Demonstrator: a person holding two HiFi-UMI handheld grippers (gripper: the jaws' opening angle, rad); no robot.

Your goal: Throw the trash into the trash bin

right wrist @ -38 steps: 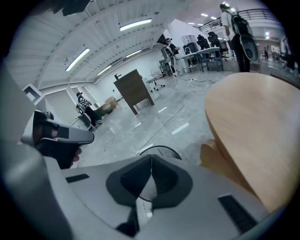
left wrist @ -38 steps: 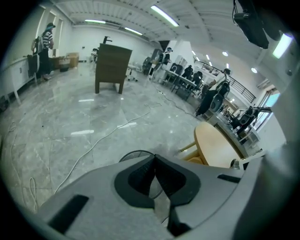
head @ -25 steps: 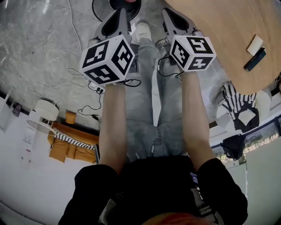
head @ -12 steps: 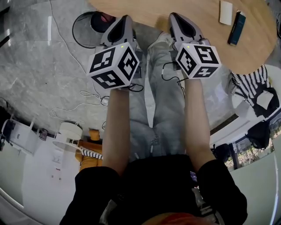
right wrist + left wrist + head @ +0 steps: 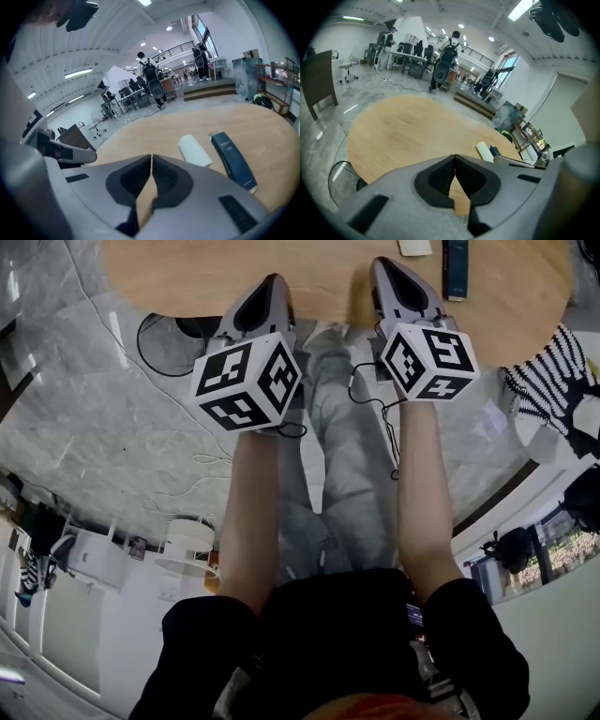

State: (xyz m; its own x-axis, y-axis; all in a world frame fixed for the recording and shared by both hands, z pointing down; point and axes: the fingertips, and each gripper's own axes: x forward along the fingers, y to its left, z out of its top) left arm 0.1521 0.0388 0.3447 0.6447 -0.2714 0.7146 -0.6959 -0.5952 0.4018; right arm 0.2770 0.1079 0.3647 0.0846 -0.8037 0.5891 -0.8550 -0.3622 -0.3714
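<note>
Table [image 5: 187,268] is way closer than a second ago, so pickup's next. Left gripper [image 5: 454,157] and right gripper [image 5: 151,157] are both pinched closed and empty. White roll [image 5: 194,150] is maybe the trash.

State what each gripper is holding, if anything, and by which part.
Nothing is held: the left gripper and the right gripper are both shut, with nothing between their jaws.

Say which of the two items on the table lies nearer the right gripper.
The white item, just right of the right gripper; the dark blue box lies beyond it.
</note>
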